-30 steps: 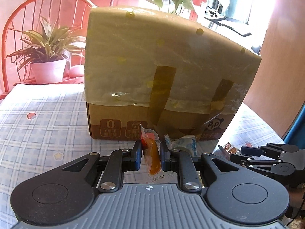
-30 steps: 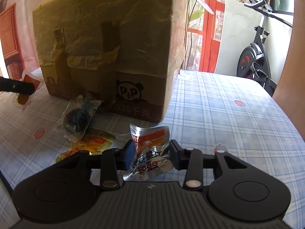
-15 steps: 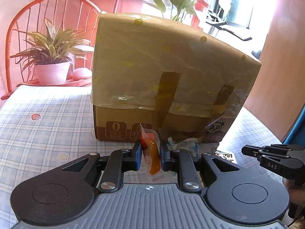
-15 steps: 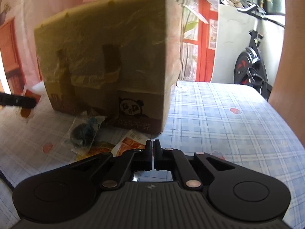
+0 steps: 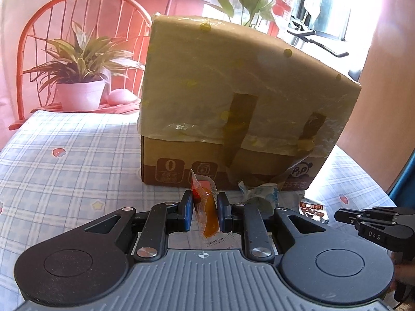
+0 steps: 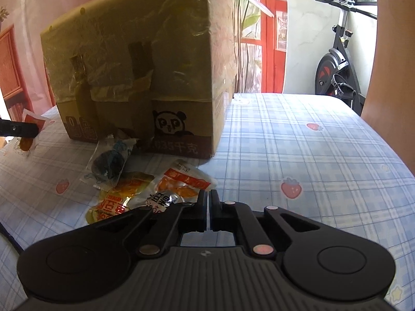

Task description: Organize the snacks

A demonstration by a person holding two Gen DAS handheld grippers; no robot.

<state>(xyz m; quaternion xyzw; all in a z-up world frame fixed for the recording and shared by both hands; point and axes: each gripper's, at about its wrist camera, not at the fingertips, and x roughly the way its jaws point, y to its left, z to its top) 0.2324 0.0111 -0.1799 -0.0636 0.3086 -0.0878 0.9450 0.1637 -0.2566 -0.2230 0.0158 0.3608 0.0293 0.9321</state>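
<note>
My left gripper (image 5: pixel 205 208) is shut on a small clear sachet of orange sauce (image 5: pixel 208 211), held upright just above the table in front of the taped cardboard box (image 5: pixel 246 90). My right gripper (image 6: pixel 208 207) has only a thin slit between its jaws, which are starting to open, and nothing is between them. Just left of its fingers lie a silver packet (image 6: pixel 166 199), a white and orange packet (image 6: pixel 186 181), a yellow packet (image 6: pixel 116 202) and a dark snack in a clear wrapper (image 6: pixel 111 163). The left gripper (image 6: pixel 36 129) and its sachet (image 6: pixel 26 143) show at the far left.
The box (image 6: pixel 145 64) stands mid-table on a blue checked cloth (image 6: pixel 298 142) with strawberry prints. A potted plant (image 5: pixel 80 88) sits on a red chair behind the table's left end. An exercise bike (image 6: pixel 337 70) stands beyond the far edge. My right gripper (image 5: pixel 339 216) reaches in at the right.
The right gripper's jaws closed. The silver packet that stood between them now lies on the table to their left. The left gripper still holds its sachet in about the same place.
</note>
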